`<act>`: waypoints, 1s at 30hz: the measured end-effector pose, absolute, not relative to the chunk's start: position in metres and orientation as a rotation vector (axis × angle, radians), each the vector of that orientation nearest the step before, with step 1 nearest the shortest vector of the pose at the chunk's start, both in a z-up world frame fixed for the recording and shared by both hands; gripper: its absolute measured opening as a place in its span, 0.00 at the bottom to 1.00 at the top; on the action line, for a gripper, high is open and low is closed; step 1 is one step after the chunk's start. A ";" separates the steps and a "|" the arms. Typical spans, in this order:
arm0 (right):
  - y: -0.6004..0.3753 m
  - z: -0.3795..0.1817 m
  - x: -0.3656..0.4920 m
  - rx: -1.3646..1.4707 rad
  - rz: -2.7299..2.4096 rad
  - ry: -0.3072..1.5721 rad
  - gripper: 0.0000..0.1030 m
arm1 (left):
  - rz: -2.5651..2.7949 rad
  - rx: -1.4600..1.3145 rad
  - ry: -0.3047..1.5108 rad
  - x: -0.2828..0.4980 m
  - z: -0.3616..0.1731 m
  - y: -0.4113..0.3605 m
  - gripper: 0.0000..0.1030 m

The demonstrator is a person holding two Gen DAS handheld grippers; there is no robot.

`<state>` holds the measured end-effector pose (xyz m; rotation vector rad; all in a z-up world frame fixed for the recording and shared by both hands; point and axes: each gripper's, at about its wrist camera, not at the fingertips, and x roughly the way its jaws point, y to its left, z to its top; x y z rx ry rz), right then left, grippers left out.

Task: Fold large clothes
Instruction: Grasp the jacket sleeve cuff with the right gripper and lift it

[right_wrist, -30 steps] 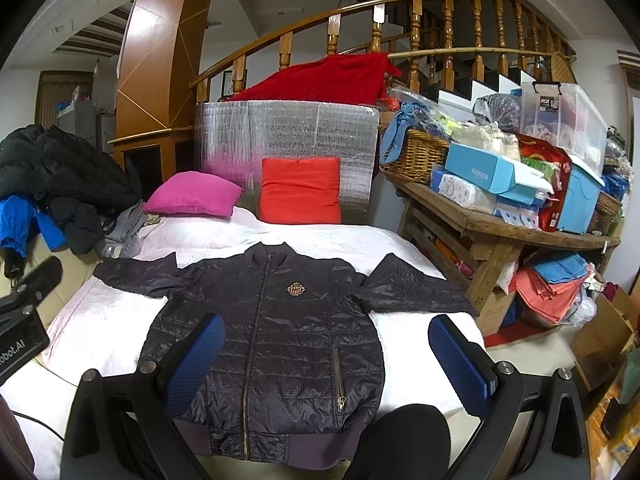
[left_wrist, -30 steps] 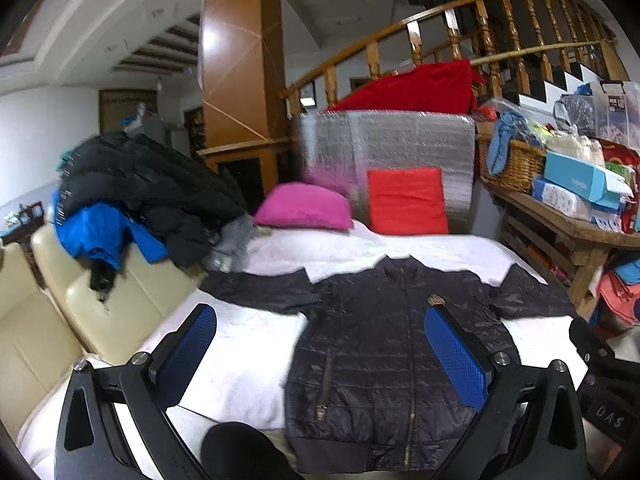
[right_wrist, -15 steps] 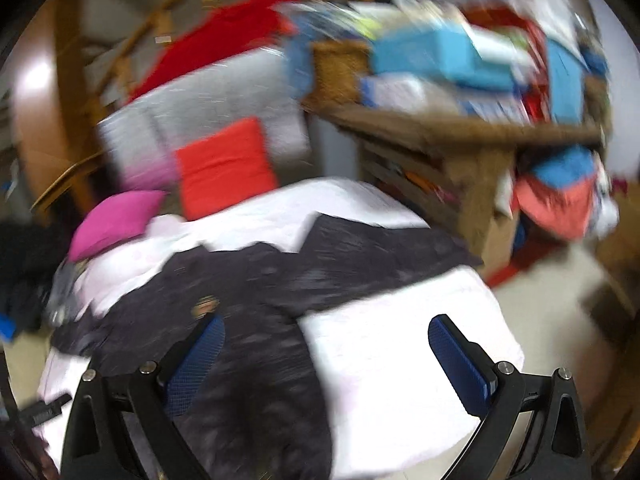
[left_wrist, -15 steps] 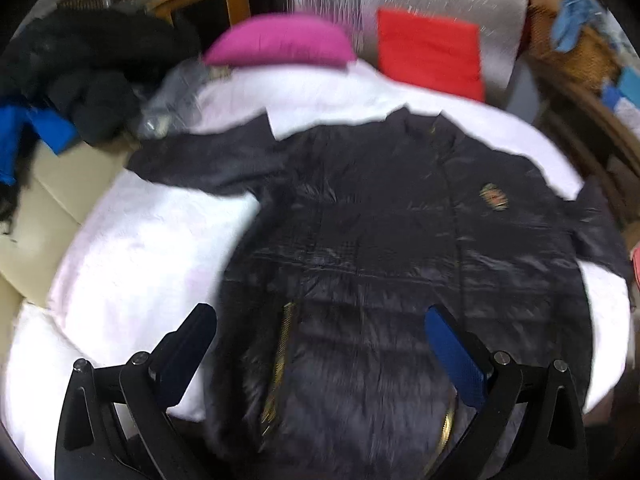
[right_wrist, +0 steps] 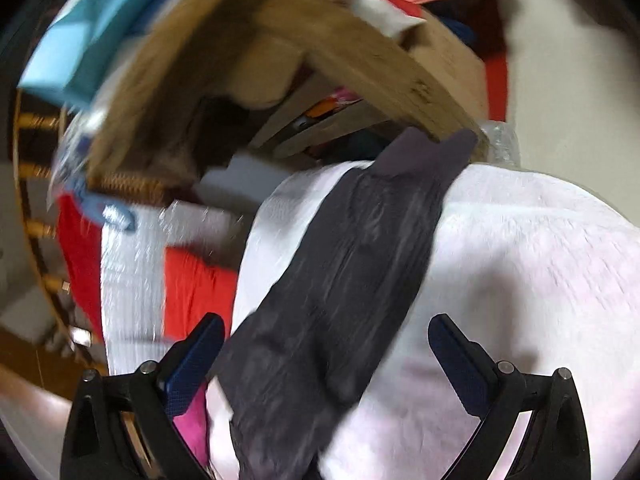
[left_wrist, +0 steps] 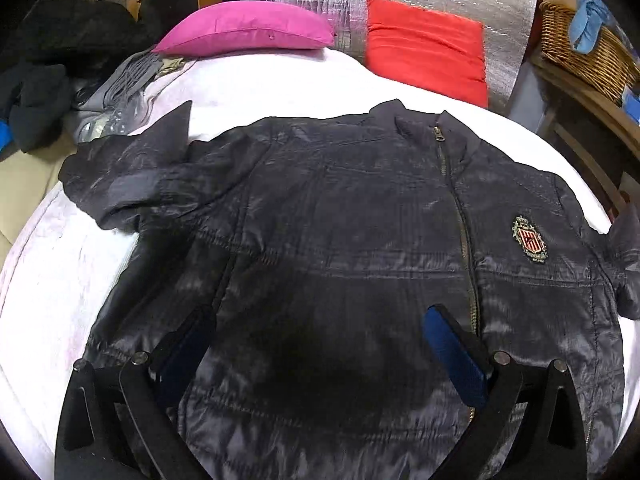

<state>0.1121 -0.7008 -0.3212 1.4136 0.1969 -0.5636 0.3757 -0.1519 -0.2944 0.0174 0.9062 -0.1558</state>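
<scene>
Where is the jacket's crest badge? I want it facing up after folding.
Left wrist view: the crest badge sits right of the zipper on the jacket.

1. My right view is smeared: the wooden tabletop (right_wrist: 280, 68) at 12 o'clock and the blue box (right_wrist: 68, 60) at 10 o'clock show no detail.
2. The jacket (left_wrist: 360, 260) runs off my left view at 6 o'clock, hem unseen.
3. Its far sleeve (left_wrist: 624, 248) is cut off at 3 o'clock.
4. The wicker basket (left_wrist: 588, 52) at 2 o'clock is clipped by the edge.
5. The dark clothes pile (left_wrist: 52, 60) at 10 o'clock is too dim to sort out.
</scene>
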 end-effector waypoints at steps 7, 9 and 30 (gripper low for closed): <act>-0.744 -0.348 0.128 1.449 -0.664 0.194 0.85 | -0.179 0.115 0.867 0.377 -0.301 -0.171 1.00; -0.757 -0.351 0.131 1.437 -0.669 0.181 0.77 | -0.180 0.127 0.868 0.379 -0.303 -0.173 1.00; -0.621 -0.212 0.205 0.997 -0.465 0.178 0.14 | -0.136 0.043 0.792 0.375 -0.271 -0.149 1.00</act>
